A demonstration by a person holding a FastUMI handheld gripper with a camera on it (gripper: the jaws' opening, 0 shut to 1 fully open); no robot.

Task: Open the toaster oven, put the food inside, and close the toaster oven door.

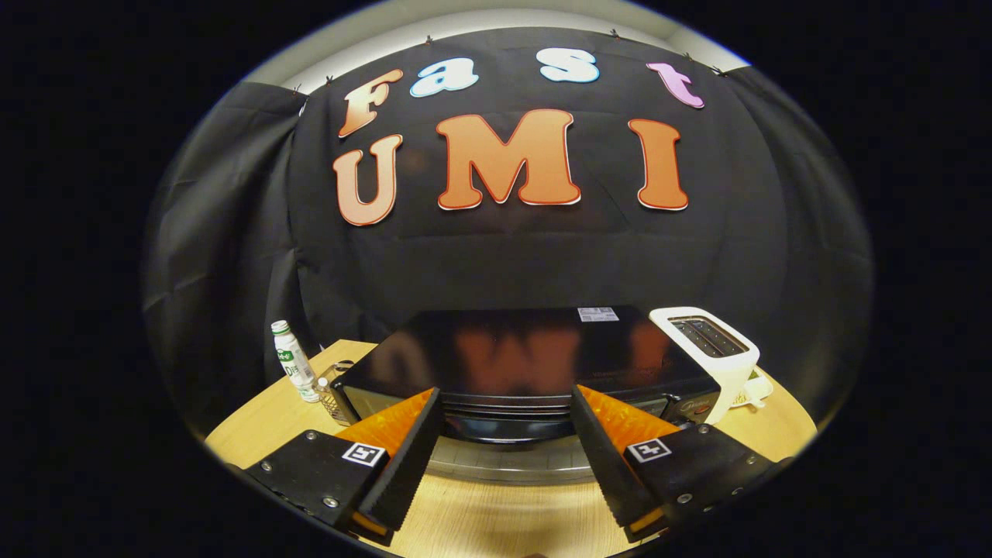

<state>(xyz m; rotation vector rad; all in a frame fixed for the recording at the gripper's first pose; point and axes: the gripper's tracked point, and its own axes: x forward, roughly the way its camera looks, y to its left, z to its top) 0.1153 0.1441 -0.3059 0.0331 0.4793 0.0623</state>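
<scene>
One black toaster oven (pixel 527 364) sits on the wooden table (pixel 775 426), just ahead of the gripper (pixel 508 403), whose fingers stand wide apart holding nothing. To the oven's right, touching or nearly so, stands one white slot toaster (pixel 717 349). To its left is one white bottle (pixel 293 368) with a green cap, and a small clear container (pixel 332 395) whose contents are unclear.

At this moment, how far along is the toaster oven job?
Nothing looks done. The open hand-held gripper hovers at the top front edge of the oven, holding nothing. The door's state can't be judged from here. Left: open it, load food, close it.
</scene>
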